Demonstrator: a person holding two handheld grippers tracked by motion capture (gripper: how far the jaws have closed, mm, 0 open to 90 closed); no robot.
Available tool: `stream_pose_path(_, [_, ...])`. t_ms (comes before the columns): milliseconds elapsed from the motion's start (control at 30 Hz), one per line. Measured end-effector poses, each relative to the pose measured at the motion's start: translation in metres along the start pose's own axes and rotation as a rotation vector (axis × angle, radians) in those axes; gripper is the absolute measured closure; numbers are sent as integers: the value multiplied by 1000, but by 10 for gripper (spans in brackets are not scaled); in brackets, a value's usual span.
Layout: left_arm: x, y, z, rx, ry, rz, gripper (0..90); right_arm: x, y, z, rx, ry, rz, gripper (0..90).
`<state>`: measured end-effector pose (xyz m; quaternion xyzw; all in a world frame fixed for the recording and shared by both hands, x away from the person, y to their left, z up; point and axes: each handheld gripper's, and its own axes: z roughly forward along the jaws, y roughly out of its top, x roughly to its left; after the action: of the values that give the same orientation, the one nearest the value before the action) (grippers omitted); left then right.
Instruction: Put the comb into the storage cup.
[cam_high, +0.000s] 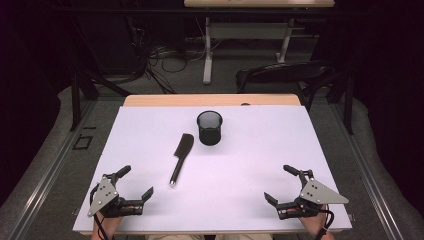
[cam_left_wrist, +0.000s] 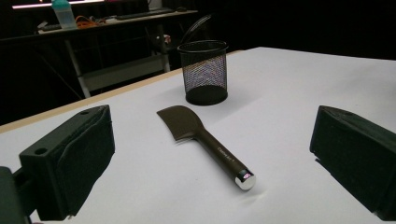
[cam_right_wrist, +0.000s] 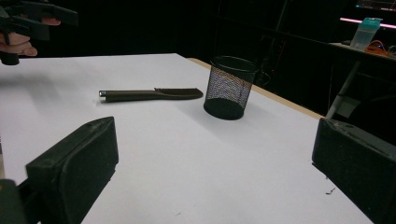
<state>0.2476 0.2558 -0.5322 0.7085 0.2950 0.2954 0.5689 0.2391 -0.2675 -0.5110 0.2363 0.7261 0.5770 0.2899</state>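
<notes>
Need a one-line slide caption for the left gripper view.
Open left gripper faces a dark comb lying flat on the white table, mesh cup upright behind it.

white table (cam_high: 150, 210), black chair (cam_high: 280, 74), desk (cam_high: 240, 30), floor cables (cam_high: 165, 60), teal bottle (cam_left_wrist: 64, 13)

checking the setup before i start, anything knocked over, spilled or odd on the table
Nothing stands out. The mesh cup stands upright and the comb lies flat beside it, apart from it. Both tongs, left and right, are open.
</notes>
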Motion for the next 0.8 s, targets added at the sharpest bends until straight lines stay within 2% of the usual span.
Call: stream_pose_path(800, [-4,4,5,33,-4,-14,1,0,-1,4,16,7,-1,1])
